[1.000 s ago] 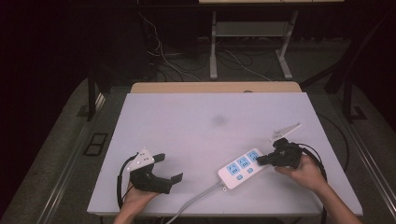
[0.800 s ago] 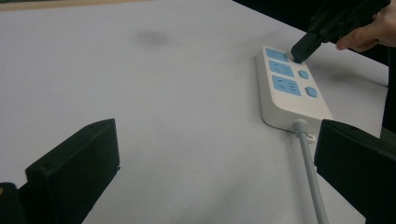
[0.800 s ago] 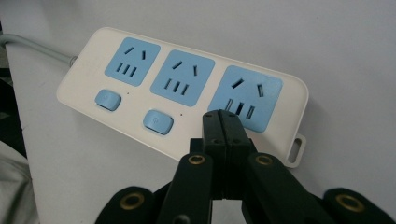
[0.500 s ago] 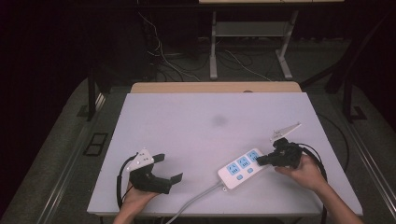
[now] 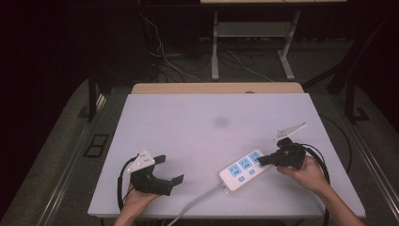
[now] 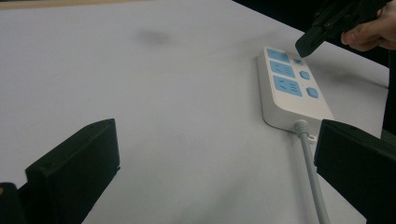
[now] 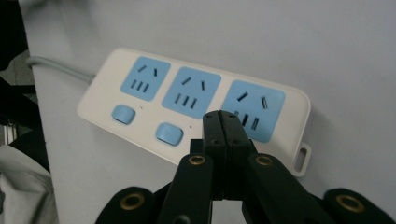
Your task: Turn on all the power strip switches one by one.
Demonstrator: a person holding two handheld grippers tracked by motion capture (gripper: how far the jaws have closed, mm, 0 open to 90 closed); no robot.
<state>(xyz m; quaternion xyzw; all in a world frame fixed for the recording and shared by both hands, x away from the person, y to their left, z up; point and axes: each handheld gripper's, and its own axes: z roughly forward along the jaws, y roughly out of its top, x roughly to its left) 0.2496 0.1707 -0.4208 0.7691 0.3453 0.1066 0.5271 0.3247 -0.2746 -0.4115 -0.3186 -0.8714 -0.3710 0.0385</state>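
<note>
A white power strip (image 5: 244, 169) with three blue sockets and blue switches lies near the front right of the white table (image 5: 207, 122). Its grey cable (image 5: 197, 200) runs off the front edge. My right gripper (image 5: 263, 161) is shut with nothing between its jaws. In the right gripper view its joined tips (image 7: 221, 119) stand over the strip (image 7: 187, 93) beside the right-hand socket and hide the spot where a third switch would lie; touching or not, I cannot tell. My left gripper (image 5: 171, 169) rests at the front left, open and empty. The left gripper view faces the strip (image 6: 289, 88) across bare table.
A faint dark smudge (image 5: 220, 121) marks the table's middle. A wooden board edge (image 5: 216, 88) lies behind the table. Beyond it stand metal frame legs (image 5: 215, 47) with loose cables (image 5: 164, 61) on the dark floor. The gripper cables loop near each hand.
</note>
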